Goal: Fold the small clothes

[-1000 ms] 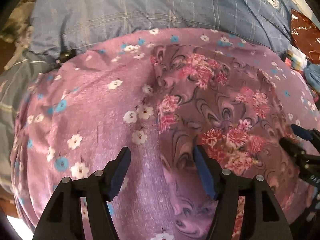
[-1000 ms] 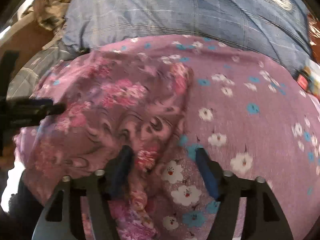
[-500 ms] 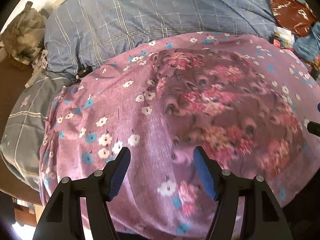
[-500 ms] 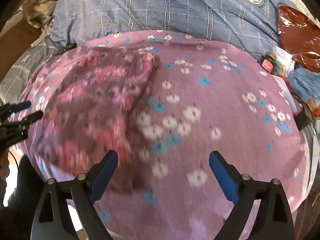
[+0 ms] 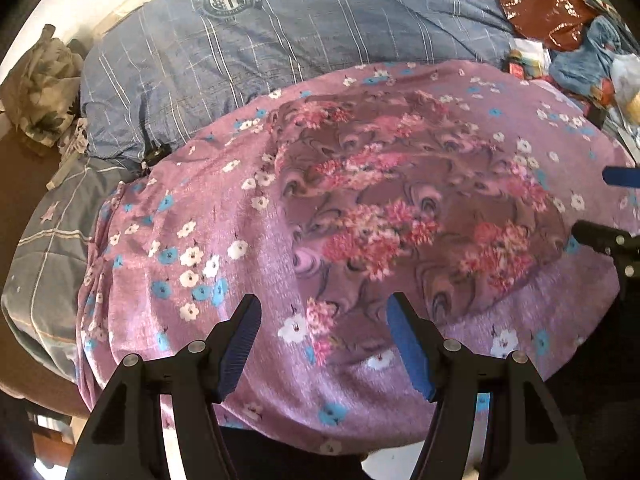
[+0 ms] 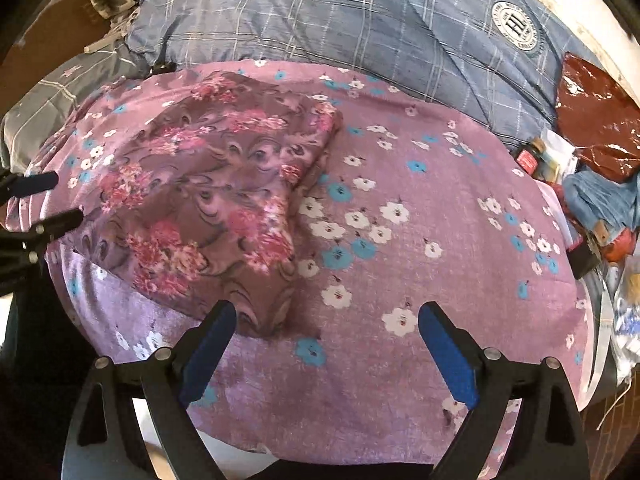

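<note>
A small mauve garment with pink flower print lies folded flat on a purple flowered sheet. It also shows in the right wrist view, left of centre. My left gripper is open and empty, raised above the garment's near edge. My right gripper is wide open and empty, raised above the sheet beside the garment's near right corner. Each gripper's fingertips show at the edge of the other's view: the right one, the left one.
A blue checked quilt lies behind the purple sheet. A dark red foil bag, blue cloth and small clutter sit at the right. A leaf-print cloth lies far left. The bed's near edge drops off below the grippers.
Both grippers have let go of the garment and pulled back and up from it. The right gripper has opened wider. The garment stays folded on the sheet.
</note>
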